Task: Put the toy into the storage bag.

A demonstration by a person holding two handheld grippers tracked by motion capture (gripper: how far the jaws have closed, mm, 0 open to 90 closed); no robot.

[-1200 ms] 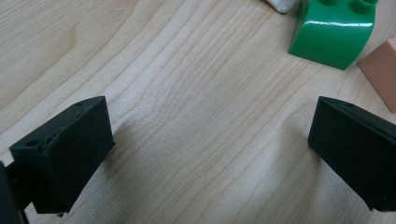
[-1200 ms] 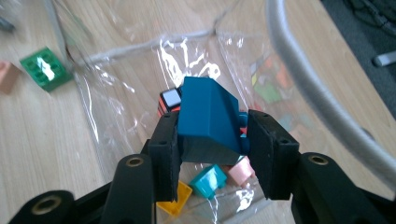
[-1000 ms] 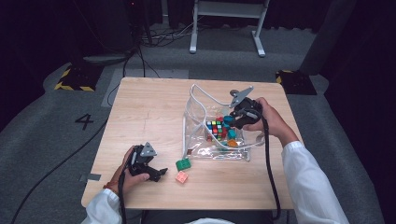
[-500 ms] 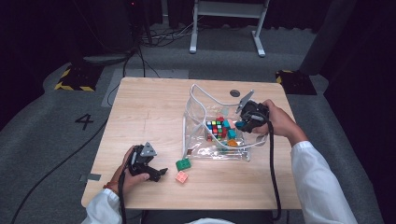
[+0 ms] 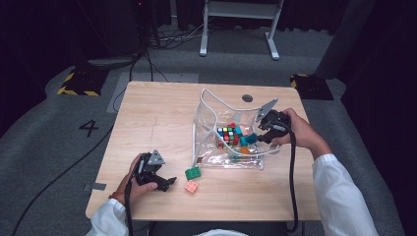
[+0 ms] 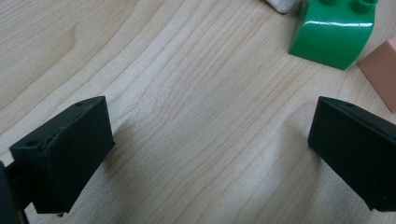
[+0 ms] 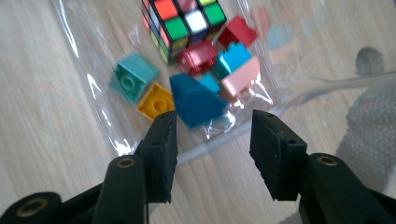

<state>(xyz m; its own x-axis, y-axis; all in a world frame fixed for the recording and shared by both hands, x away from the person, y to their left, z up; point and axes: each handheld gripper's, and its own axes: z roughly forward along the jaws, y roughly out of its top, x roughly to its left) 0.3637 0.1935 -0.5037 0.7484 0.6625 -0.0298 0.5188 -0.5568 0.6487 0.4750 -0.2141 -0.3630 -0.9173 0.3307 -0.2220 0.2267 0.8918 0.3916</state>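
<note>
While the left gripper (image 6: pixel 205 140) rests low over the bare wooden table (image 6: pixel 187 93) with jaws spread wide and empty, the shiny green plastic block (image 6: pixel 332 35) lies just ahead of its right finger (image 6: pixel 357 156). The right gripper (image 7: pixel 212 140), jaws just opening and holding nothing, hovers at the clear plastic bag (image 7: pixel 93 88); a dark blue wedge-shaped block (image 7: pixel 194 100) lies just beyond its fingertips.

Brightly lit table (image 5: pixel 162 118), dark all around. Glare on the clear bag (image 7: pixel 93 88); soft focus on the near jaws.
</note>
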